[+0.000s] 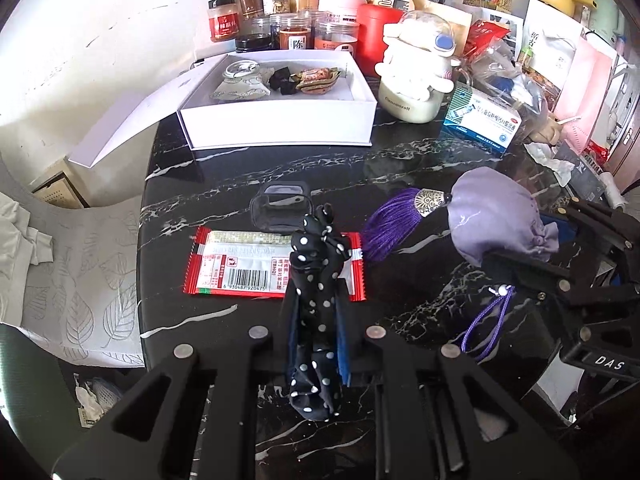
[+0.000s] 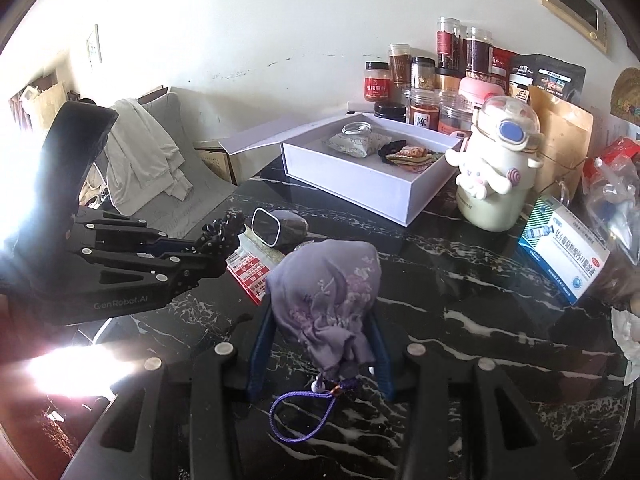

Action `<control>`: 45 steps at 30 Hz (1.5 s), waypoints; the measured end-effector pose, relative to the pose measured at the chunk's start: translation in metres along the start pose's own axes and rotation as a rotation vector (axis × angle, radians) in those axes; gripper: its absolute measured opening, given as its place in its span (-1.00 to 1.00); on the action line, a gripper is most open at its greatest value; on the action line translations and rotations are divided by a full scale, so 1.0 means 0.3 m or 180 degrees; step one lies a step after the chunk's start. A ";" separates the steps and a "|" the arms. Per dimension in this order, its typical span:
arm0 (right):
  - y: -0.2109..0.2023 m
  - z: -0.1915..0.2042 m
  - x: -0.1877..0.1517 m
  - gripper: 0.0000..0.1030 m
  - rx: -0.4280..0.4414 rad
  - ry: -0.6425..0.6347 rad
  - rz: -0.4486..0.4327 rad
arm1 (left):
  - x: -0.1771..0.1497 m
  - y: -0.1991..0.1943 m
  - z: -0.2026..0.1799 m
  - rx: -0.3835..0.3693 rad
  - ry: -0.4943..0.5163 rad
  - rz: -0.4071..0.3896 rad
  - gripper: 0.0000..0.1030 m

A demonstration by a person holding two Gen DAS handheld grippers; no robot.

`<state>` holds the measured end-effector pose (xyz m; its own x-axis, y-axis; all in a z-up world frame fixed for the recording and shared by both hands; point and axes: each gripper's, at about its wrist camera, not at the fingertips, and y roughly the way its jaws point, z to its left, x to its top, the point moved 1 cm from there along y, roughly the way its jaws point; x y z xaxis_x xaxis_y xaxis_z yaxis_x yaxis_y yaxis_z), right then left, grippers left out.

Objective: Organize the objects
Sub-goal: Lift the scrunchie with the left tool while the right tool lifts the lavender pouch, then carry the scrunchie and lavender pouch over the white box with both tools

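Nearest me, my left gripper (image 1: 316, 264) is clamped tight on a black polka-dot scrunchie (image 1: 316, 280), which stands up between the pads, clear of the black marble table (image 1: 400, 168). My right gripper (image 2: 320, 308) holds a lilac embroidered pouch (image 2: 328, 280) in narrow jaws; the pads press its gathered neck, its purple cord loop (image 2: 304, 408) dangles toward me and its purple tassel (image 1: 396, 220) hangs off the far end.

Just beyond the scrunchie a red-edged snack packet (image 1: 240, 264) lies flat on the marble, barcode up. Touching its far edge is a small grey case (image 1: 280, 204) with a clear window.

Farther back sits the open white box (image 1: 280, 120), its lid folded out to the left; inside it lie a patterned cushion with a glass lid on top (image 1: 240, 76), a dark bundle and wrapped snacks (image 1: 316, 80). Right of the box stands a cream character bottle (image 1: 416, 68), then a blue-and-white medicine box (image 1: 484, 124). Spice jars (image 1: 288, 20) line the far wall.
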<state>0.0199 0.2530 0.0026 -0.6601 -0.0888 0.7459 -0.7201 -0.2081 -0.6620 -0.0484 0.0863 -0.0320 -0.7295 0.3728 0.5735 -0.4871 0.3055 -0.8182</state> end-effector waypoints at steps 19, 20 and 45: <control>-0.074 -0.049 0.134 -0.15 -0.0087 -0.0108 -0.0224 | 0.126 -0.048 -0.020 -0.0068 0.0086 -0.0051 -0.72; -0.070 -0.050 0.143 -0.15 -0.0082 -0.0120 -0.0225 | 0.134 -0.046 -0.017 -0.0062 0.0088 -0.0052 -0.72; 0.150 -0.185 0.369 -0.15 0.0000 -0.0136 -0.0223 | 0.432 0.115 0.095 -0.0077 0.0054 -0.0075 -0.72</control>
<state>-0.0974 0.2879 0.0512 -0.5982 -0.1156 0.7930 -0.7643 -0.2151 -0.6079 -0.1735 0.1201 0.0129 -0.7097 0.3800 0.5933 -0.4921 0.3353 -0.8034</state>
